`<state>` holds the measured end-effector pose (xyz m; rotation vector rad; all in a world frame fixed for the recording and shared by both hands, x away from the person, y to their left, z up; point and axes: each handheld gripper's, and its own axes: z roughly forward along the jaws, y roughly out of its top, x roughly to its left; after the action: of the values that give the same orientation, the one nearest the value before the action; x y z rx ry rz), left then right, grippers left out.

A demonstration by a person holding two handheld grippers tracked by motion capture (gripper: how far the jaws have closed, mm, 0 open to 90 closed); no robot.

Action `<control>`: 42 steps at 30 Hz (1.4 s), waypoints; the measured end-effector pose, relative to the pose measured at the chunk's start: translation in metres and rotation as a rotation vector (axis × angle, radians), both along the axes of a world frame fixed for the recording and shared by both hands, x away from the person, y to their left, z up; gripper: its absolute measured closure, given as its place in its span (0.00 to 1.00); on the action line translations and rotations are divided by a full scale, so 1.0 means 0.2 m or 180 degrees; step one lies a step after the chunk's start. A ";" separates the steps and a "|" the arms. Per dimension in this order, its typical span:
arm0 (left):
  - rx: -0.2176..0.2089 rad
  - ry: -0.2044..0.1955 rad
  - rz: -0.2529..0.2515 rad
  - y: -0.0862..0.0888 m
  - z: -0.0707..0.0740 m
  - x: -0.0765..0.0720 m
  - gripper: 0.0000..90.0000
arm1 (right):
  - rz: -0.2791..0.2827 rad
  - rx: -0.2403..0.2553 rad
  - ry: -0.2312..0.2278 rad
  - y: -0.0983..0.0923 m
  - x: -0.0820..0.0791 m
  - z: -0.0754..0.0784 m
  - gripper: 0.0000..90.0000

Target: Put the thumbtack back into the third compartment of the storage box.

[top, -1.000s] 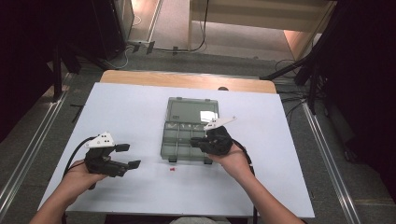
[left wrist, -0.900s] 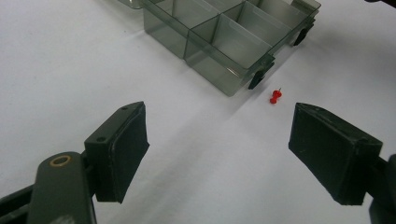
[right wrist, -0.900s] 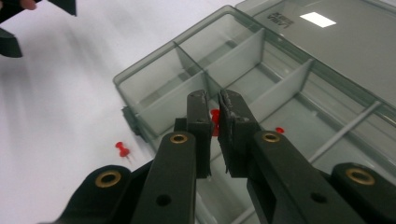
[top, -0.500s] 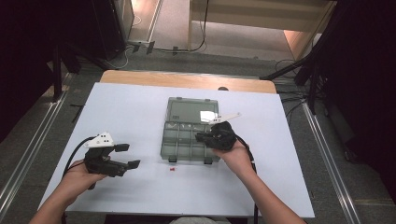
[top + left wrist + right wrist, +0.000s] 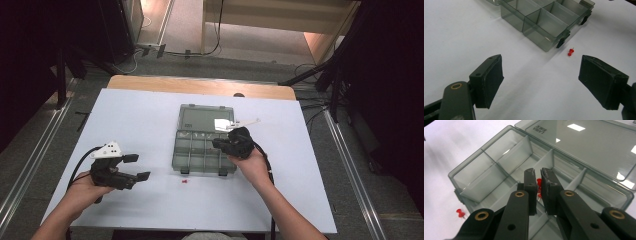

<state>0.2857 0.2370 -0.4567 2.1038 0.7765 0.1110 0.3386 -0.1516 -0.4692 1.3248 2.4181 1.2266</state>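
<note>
1. The left tongs [image 5: 134, 167] rest near the front edge of the white surface [image 5: 140, 120], jaws wide open and holding nothing, with free room all around.
2. A loose red pushpin [image 5: 185, 181] lies on the surface just in front of the box [image 5: 202, 150], between both tongs.
3. The right tongs [image 5: 220, 145] hover over the box's compartments, almost closed on a red pin [image 5: 539, 185].
4. The open lid [image 5: 200, 117] lies flat behind.
</note>
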 end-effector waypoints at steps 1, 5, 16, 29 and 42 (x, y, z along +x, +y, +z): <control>-0.0002 -0.0002 -0.0003 0.00 0.00 0.00 0.21 | -0.0015 -0.0011 0.0000 0.00 0.00 0.00 0.93; 0.0008 0.0001 -0.0005 0.00 0.00 0.00 0.21 | -0.0046 -0.0019 0.0012 0.00 0.01 -0.01 0.93; 0.0015 0.0005 -0.0007 0.00 0.00 0.00 0.21 | -0.0081 -0.0089 0.0033 0.03 0.04 -0.05 0.93; 0.0016 0.0011 0.0007 0.00 0.00 0.00 0.21 | -0.0072 -0.0120 0.0029 0.05 0.04 -0.07 0.92; 0.0009 0.0004 -0.0004 0.01 0.00 0.00 0.21 | 0.0023 0.0016 -0.0108 0.03 0.04 -0.06 0.55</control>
<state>0.2860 0.2385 -0.4567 2.1071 0.7763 0.1101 0.3467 -0.1456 -0.4809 1.2869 2.4004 1.2476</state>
